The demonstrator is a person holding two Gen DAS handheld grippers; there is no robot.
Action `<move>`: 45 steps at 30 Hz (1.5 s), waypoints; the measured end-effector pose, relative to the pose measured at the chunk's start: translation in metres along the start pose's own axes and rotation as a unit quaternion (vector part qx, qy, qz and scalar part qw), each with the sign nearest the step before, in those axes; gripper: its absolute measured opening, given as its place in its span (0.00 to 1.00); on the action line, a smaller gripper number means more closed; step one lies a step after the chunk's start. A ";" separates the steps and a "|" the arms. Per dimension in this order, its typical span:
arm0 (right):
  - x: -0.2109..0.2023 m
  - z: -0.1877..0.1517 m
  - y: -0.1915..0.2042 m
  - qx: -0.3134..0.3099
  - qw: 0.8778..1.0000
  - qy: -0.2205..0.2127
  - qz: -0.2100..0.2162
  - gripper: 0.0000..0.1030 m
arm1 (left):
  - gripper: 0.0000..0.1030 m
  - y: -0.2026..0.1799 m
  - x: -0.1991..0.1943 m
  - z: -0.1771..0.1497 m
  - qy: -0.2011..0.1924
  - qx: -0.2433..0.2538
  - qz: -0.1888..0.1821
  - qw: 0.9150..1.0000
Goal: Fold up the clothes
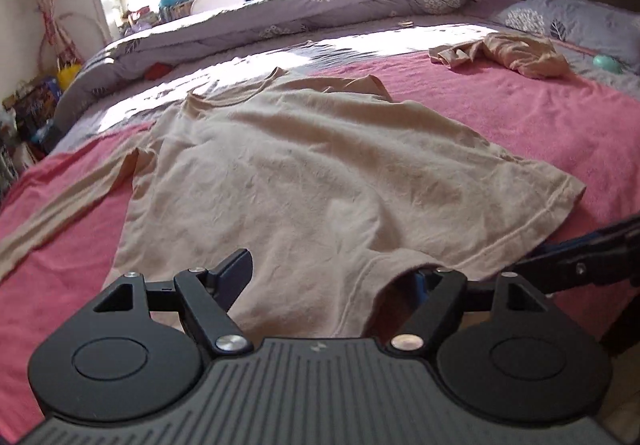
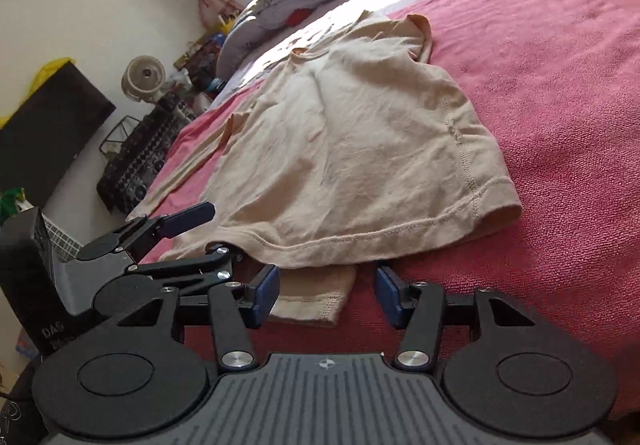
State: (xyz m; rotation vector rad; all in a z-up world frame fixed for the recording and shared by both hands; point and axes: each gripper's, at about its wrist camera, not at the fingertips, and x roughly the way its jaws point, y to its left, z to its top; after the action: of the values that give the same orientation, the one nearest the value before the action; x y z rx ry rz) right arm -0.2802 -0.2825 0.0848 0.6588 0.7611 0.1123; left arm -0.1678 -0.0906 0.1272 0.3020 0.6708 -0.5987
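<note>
A beige long-sleeved shirt [image 1: 312, 165] lies spread on the pink blanket [image 1: 520, 117], neckline away from me and one sleeve trailing off to the left. My left gripper [image 1: 332, 273] is open at the near hem: its left finger shows above the cloth and its right finger is tucked under the hem. The right wrist view shows the same shirt [image 2: 360, 149] with my left gripper [image 2: 208, 239] straddling its hem corner. My right gripper [image 2: 326, 293] is open at the blanket, with a folded-under sleeve cuff [image 2: 316, 305] lying between its blue pads.
A second beige garment [image 1: 516, 53] lies crumpled at the far right of the bed. A lilac duvet [image 1: 280, 13] is bunched along the far side, with pillows [image 1: 580, 25] at the headboard. Off the bed's left edge stand a small fan [image 2: 144, 79] and a patterned box [image 2: 140, 161].
</note>
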 end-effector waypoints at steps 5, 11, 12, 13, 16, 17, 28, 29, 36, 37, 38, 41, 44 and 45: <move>0.003 -0.003 0.000 0.011 1.000 0.004 0.004 0.52 | 0.70 0.074 0.013 -0.011 0.027 -0.229 -0.062 0.971; 0.019 -0.001 0.004 0.016 1.000 0.016 -0.011 0.15 | 0.69 0.072 0.013 -0.013 0.021 -0.223 -0.054 0.973; 0.019 0.001 0.002 0.023 1.000 0.017 -0.010 0.14 | 0.69 0.072 0.014 -0.013 0.021 -0.221 -0.054 0.974; 0.019 0.002 0.001 0.031 0.999 0.019 -0.010 0.11 | 0.69 0.071 0.014 -0.012 0.021 -0.218 -0.054 0.974; 0.012 0.008 0.001 0.006 0.999 0.009 -0.051 0.09 | 0.69 0.072 0.015 -0.012 0.020 -0.216 -0.059 0.974; 0.009 0.011 0.003 -0.012 0.997 0.004 -0.071 0.09 | 0.69 0.072 0.015 -0.013 0.020 -0.216 -0.062 0.974; -0.010 0.075 0.007 -0.285 0.876 -0.097 -0.377 0.09 | 0.79 0.047 0.015 -0.015 0.013 -0.141 -0.038 0.989; -0.014 0.086 0.004 -0.290 0.864 -0.111 -0.395 0.09 | 0.80 0.045 0.015 -0.016 0.012 -0.136 -0.036 0.990; -0.076 0.161 -0.014 -0.287 0.771 -0.268 -0.501 0.09 | 0.85 0.043 0.015 -0.018 0.009 -0.128 -0.043 0.991; -0.077 0.169 -0.021 -0.291 0.762 -0.270 -0.512 0.10 | 0.87 0.042 0.015 -0.018 0.010 -0.126 -0.043 0.991; -0.073 0.177 -0.033 -0.289 0.765 -0.251 -0.519 0.11 | 0.88 0.041 0.016 -0.017 0.011 -0.124 -0.043 0.991; -0.052 0.191 -0.085 -0.222 0.818 -0.162 -0.506 0.14 | 0.89 0.037 0.016 -0.015 0.018 -0.116 -0.039 0.992; -0.032 0.182 -0.125 -0.146 0.858 -0.079 -0.487 0.42 | 0.89 0.039 0.010 -0.014 0.028 -0.114 -0.040 0.992; -0.030 0.172 -0.130 -0.130 0.864 -0.071 -0.481 0.50 | 0.89 0.040 0.006 -0.014 0.030 -0.114 -0.038 0.992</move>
State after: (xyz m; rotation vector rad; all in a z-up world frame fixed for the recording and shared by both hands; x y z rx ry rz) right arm -0.2044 -0.4841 0.1180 -0.0269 0.8377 -0.7347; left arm -0.1465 -0.0547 0.1158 0.0811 0.8033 -0.5801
